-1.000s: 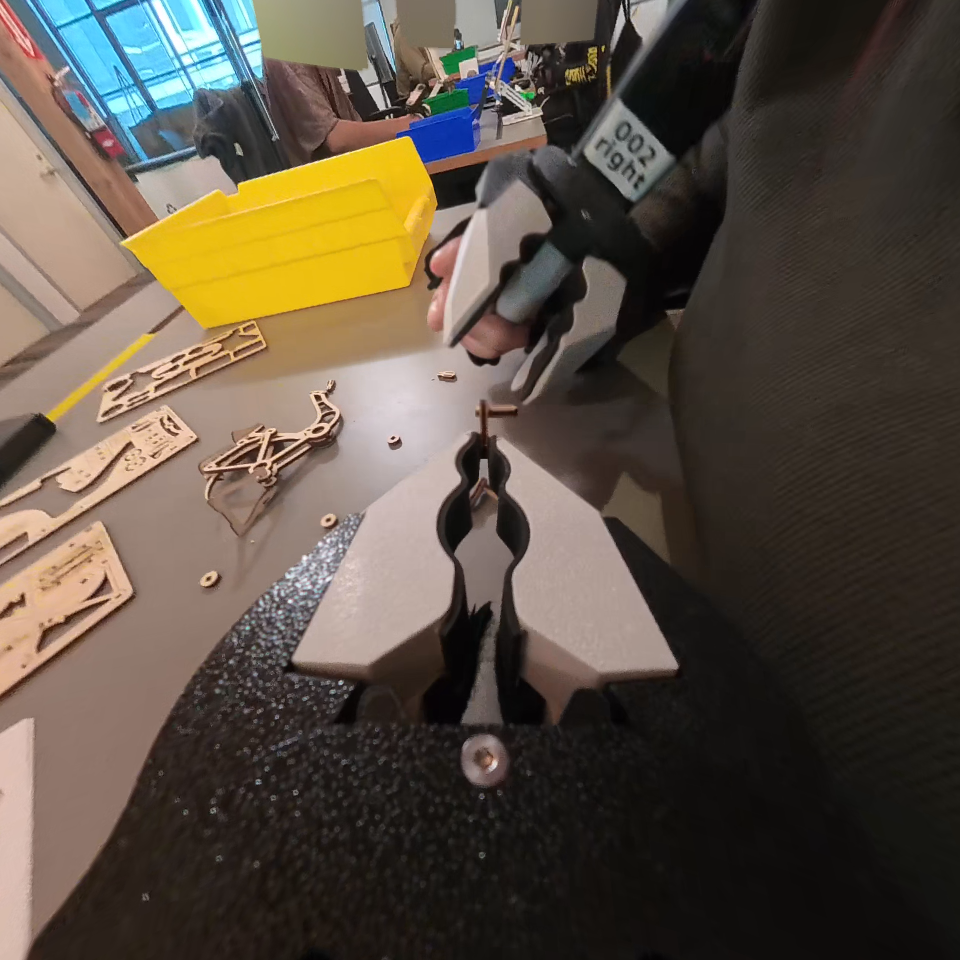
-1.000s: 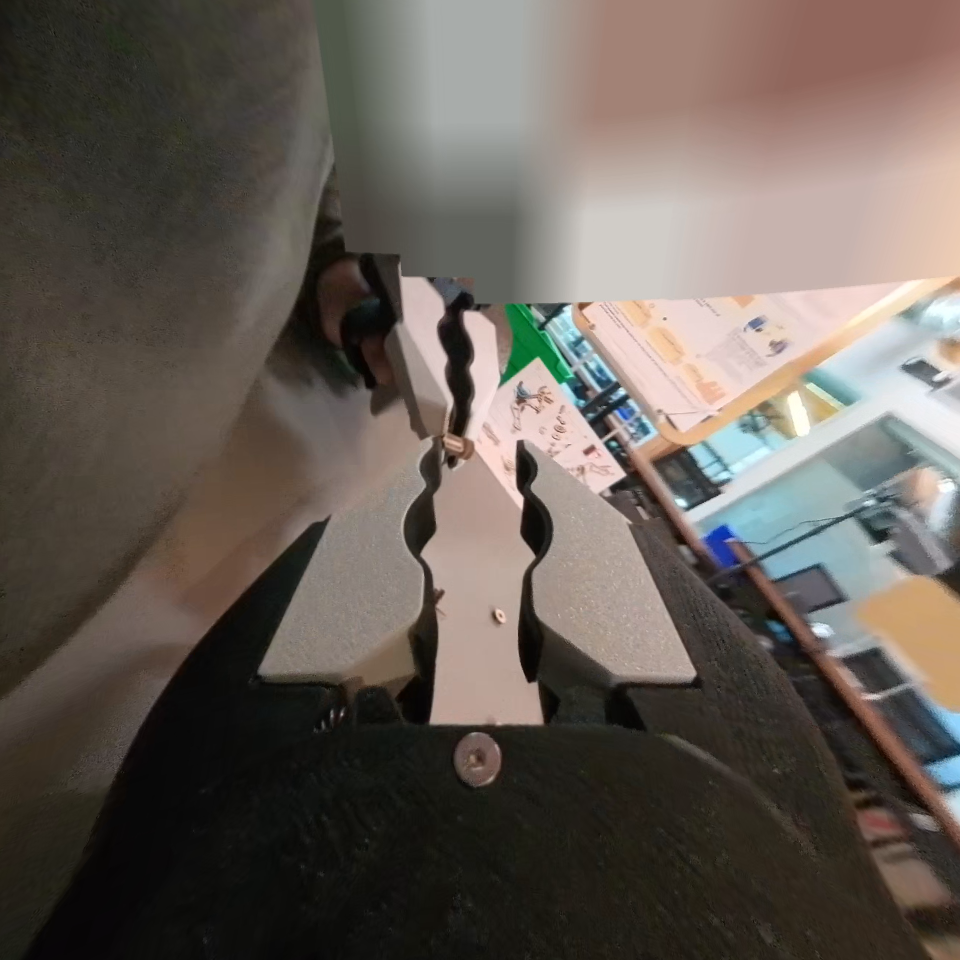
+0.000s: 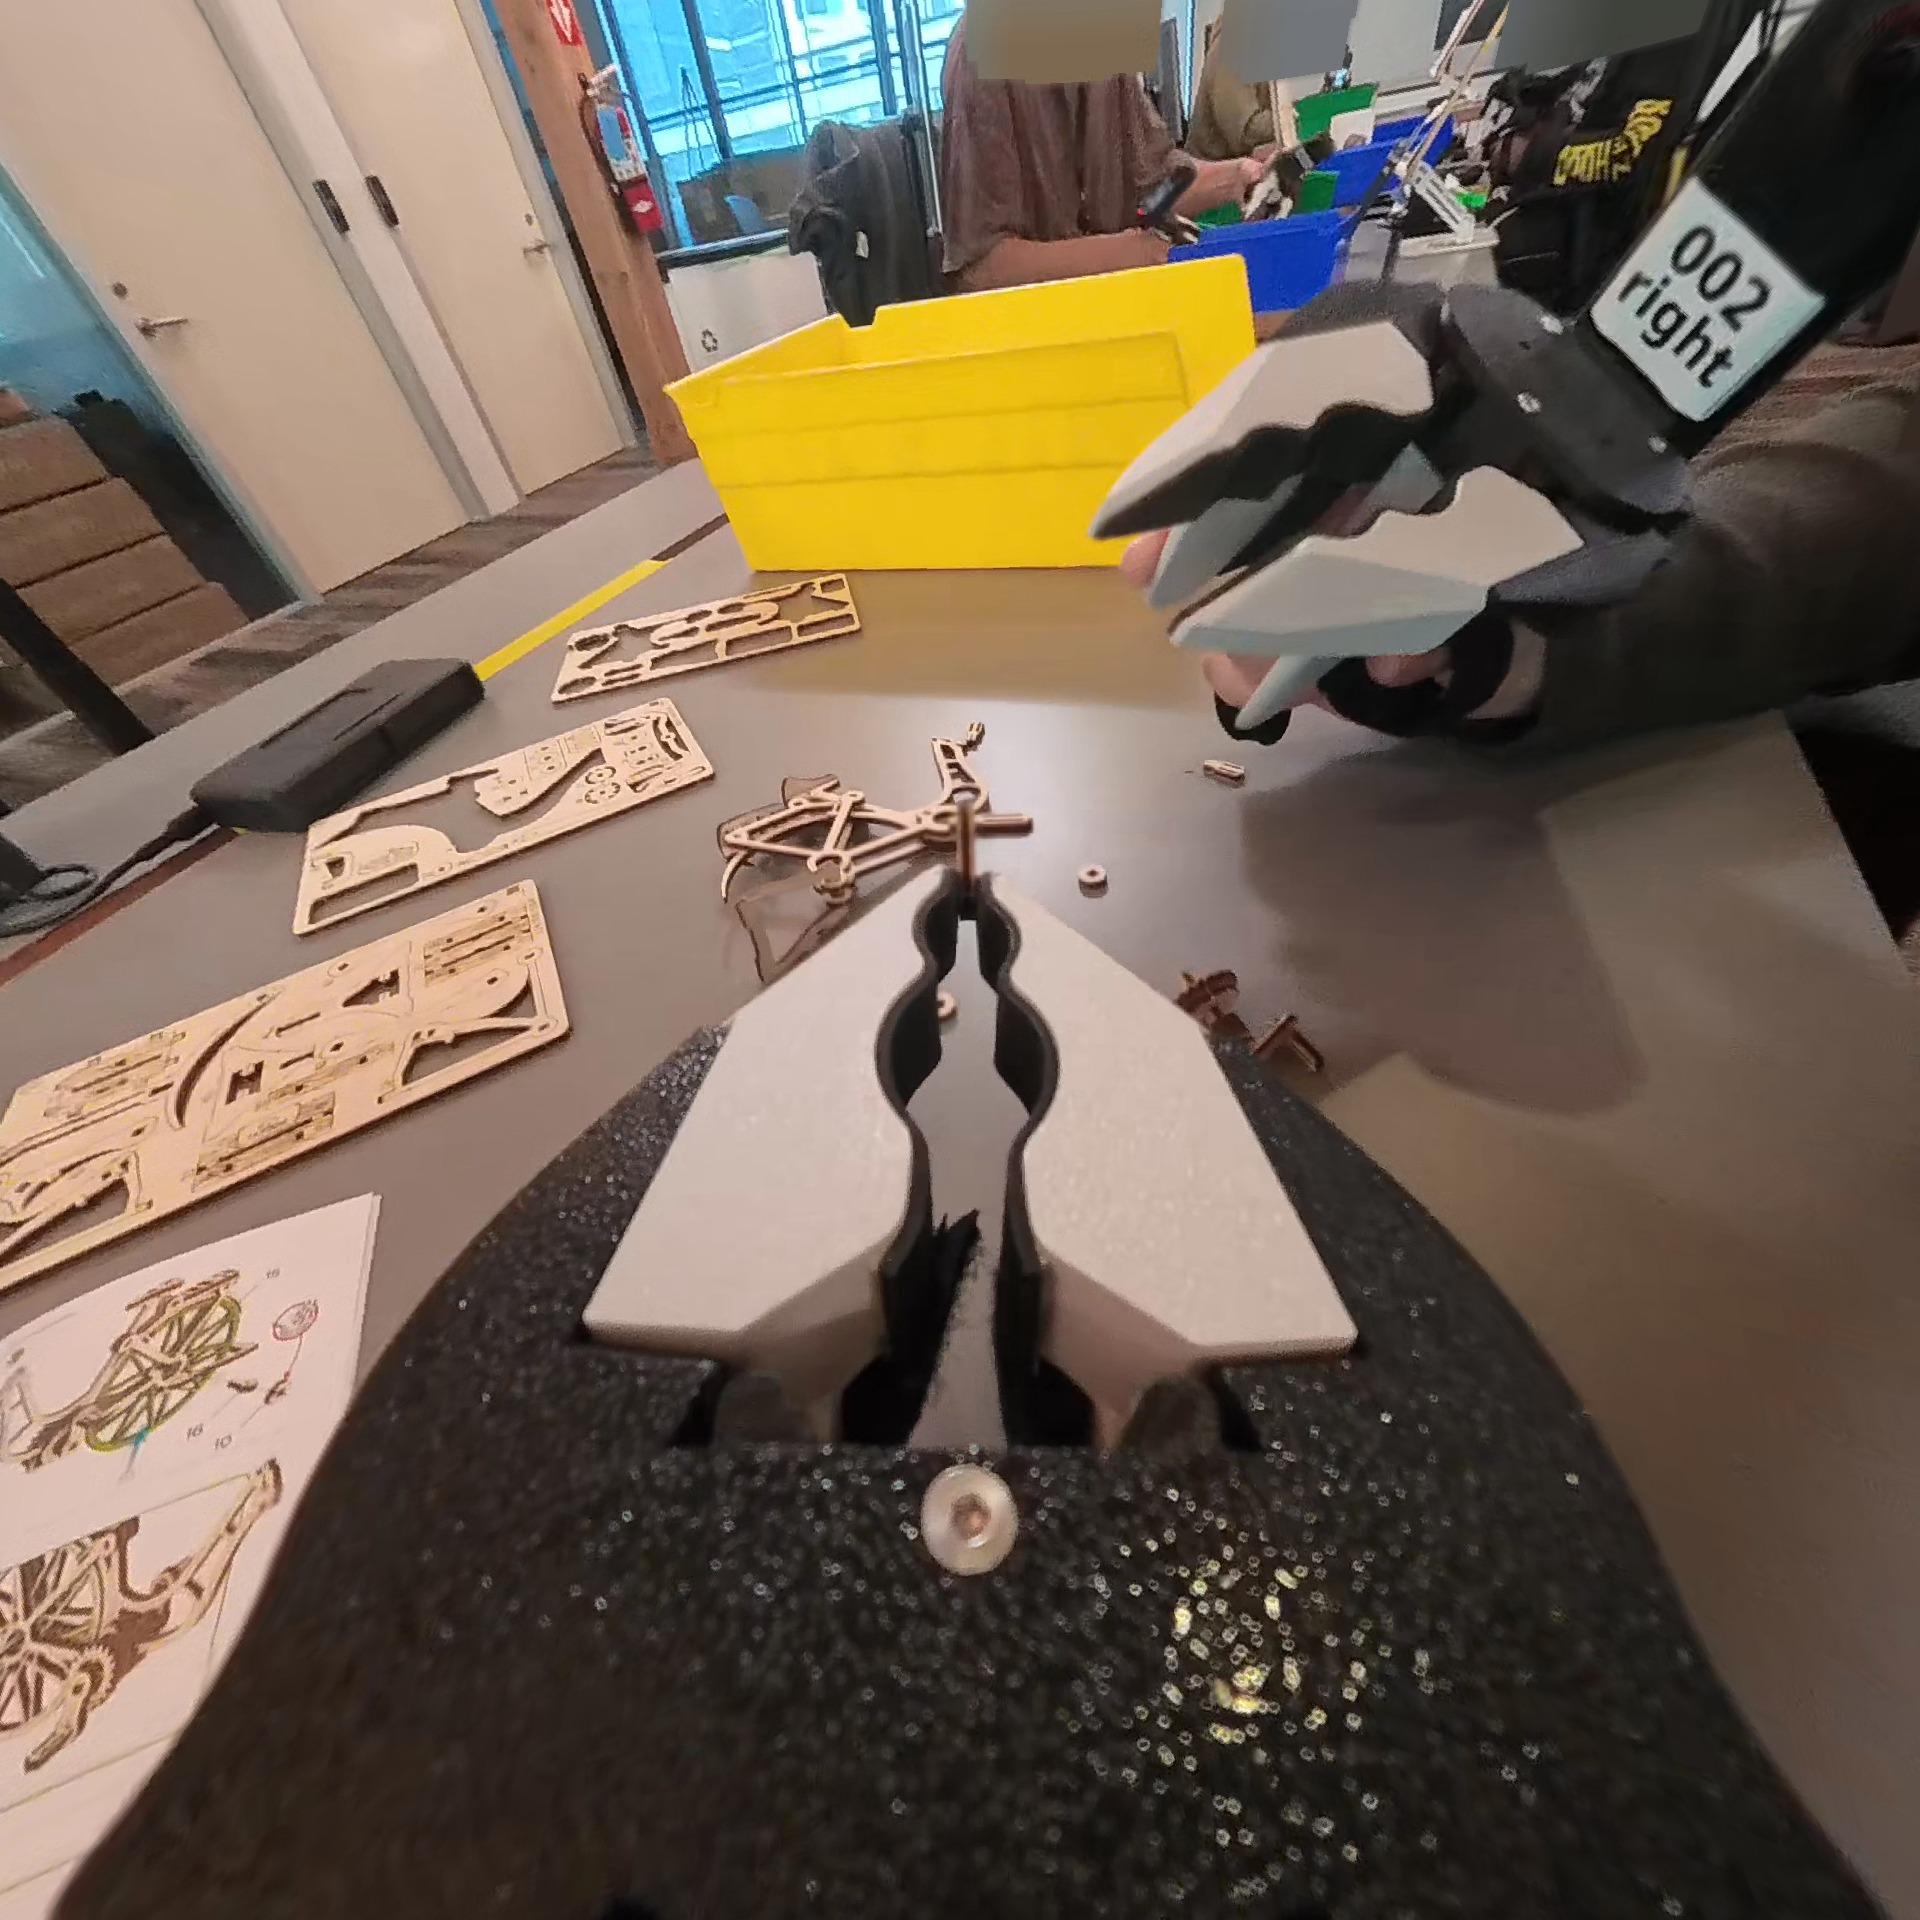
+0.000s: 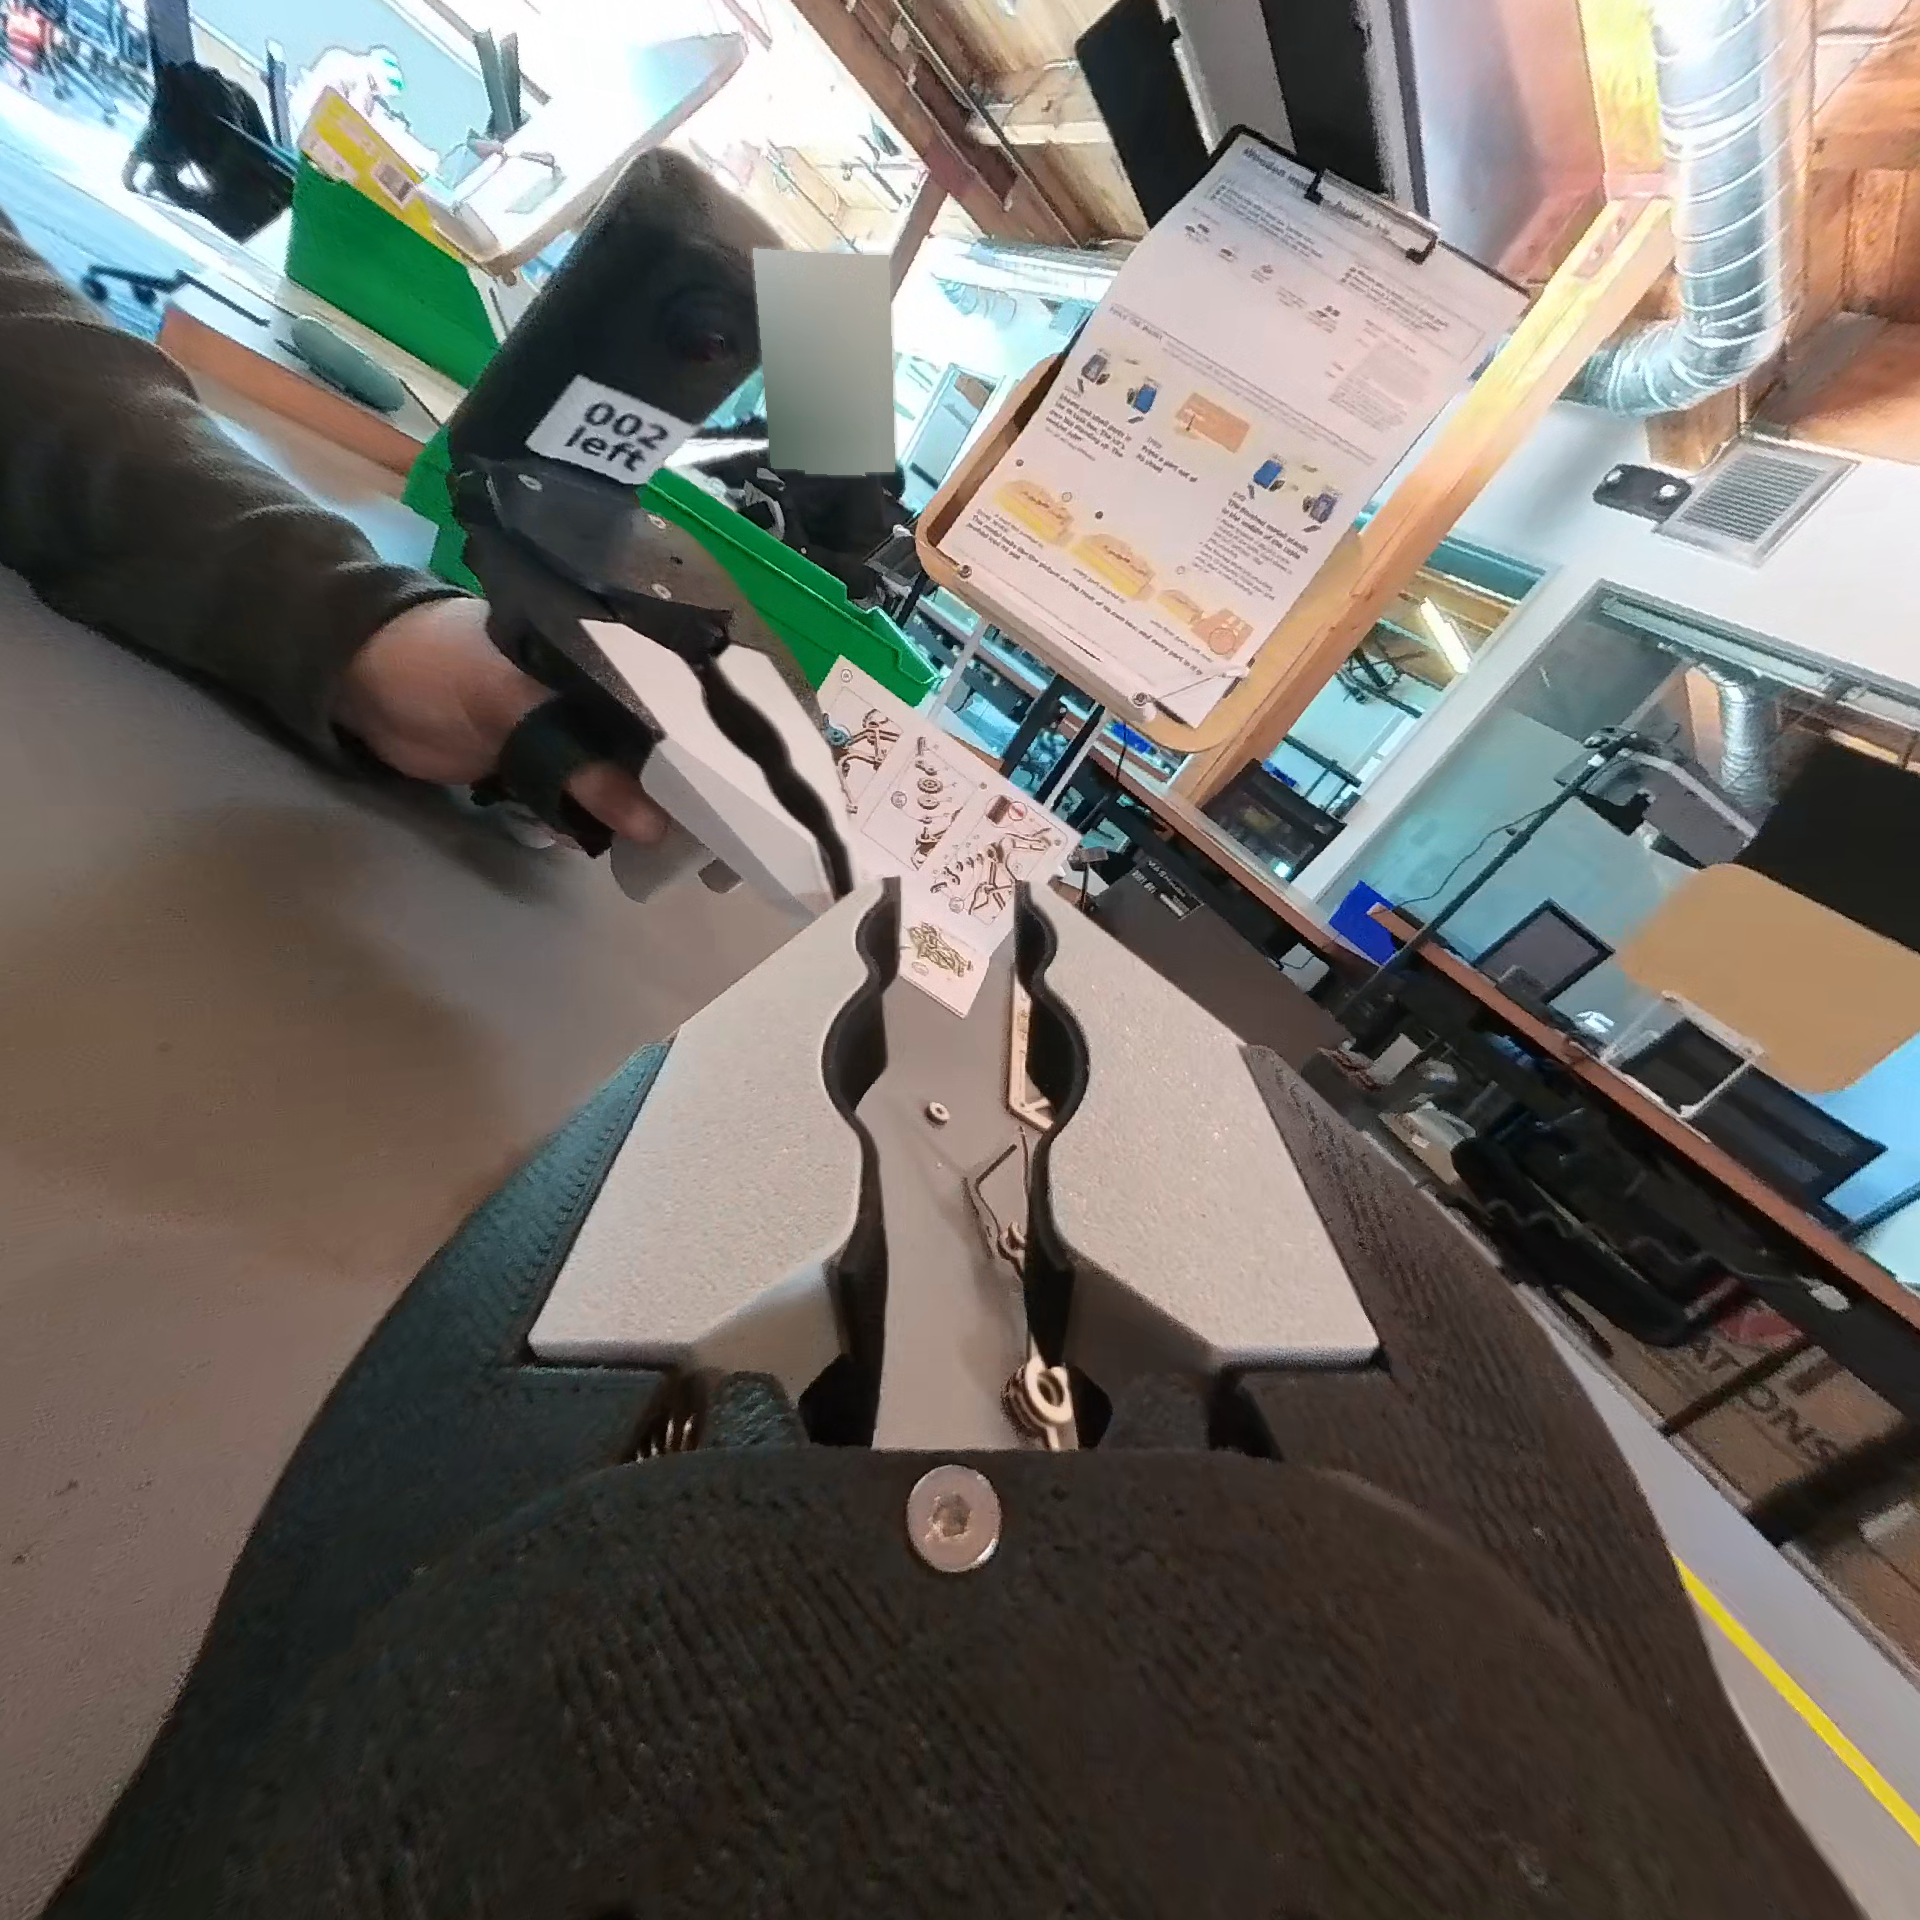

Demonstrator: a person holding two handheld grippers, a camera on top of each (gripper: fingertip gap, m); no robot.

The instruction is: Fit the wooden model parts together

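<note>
A small cross-shaped wooden piece (image 3: 971, 831), thin laser-cut plywood, is pinched upright at the very tips of the left hand-held gripper (image 3: 966, 883), whose wavy grey fingers are closed on it above the smooth grey counter (image 3: 1455, 1039). Just beyond it lies the lacy wooden frame (image 3: 831, 842), with flat perforated part sheets (image 3: 281, 1060) and a glossy yellow bin (image 3: 966, 436) farther off. The right hand-held gripper (image 4: 951, 914) hovers apart to the right, its jaws spread and empty.

On my bench (image 3: 1455, 1039) the bin (image 3: 966, 436) sits at the far edge, with four part sheets (image 3: 281, 1060) running from it toward my near-left corner. The frame assembly (image 3: 852, 831) lies mid-bench, just beyond my left hand-held gripper (image 3: 968, 883); the instruction sheet (image 3: 156, 1455) lies nearest the left corner.
</note>
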